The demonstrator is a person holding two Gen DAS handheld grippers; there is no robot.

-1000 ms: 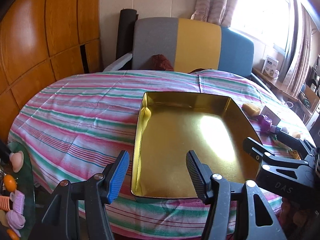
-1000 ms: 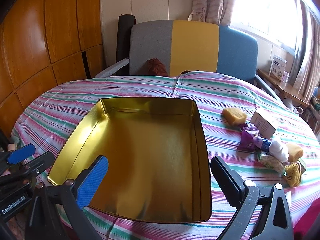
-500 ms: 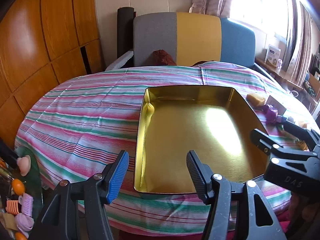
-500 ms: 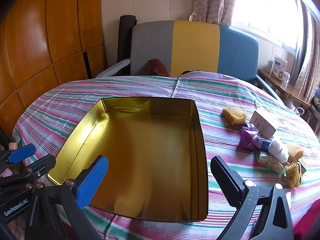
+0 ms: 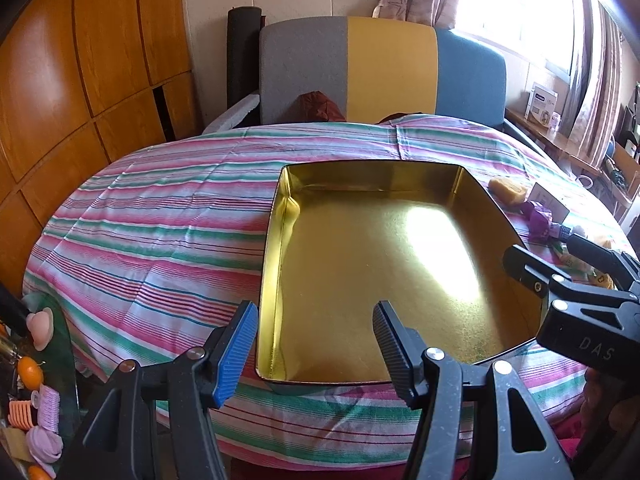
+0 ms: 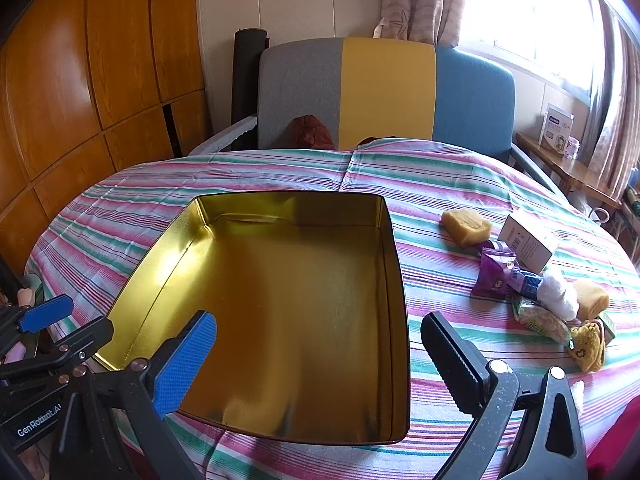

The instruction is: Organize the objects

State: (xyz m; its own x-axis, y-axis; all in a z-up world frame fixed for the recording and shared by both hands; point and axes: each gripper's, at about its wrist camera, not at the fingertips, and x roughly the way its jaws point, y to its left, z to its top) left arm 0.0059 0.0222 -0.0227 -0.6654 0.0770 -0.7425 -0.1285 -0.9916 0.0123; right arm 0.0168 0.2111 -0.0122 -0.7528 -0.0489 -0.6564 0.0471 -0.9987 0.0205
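A rectangular gold metal tin (image 6: 280, 300) sits empty at frame centre on the counter's pink-and-green striped cloth (image 6: 432, 184). The right hand-held gripper (image 6: 320, 364) hovers open at lower centre. A pile of wrapped snacks (image 6: 532, 280) lies at right.

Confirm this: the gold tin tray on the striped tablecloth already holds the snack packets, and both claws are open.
Wrong on one count: the gold rectangular tin tray is empty. The snack packets lie beside it on the striped tablecloth, as the right wrist view shows. Left claw and right claw are open.
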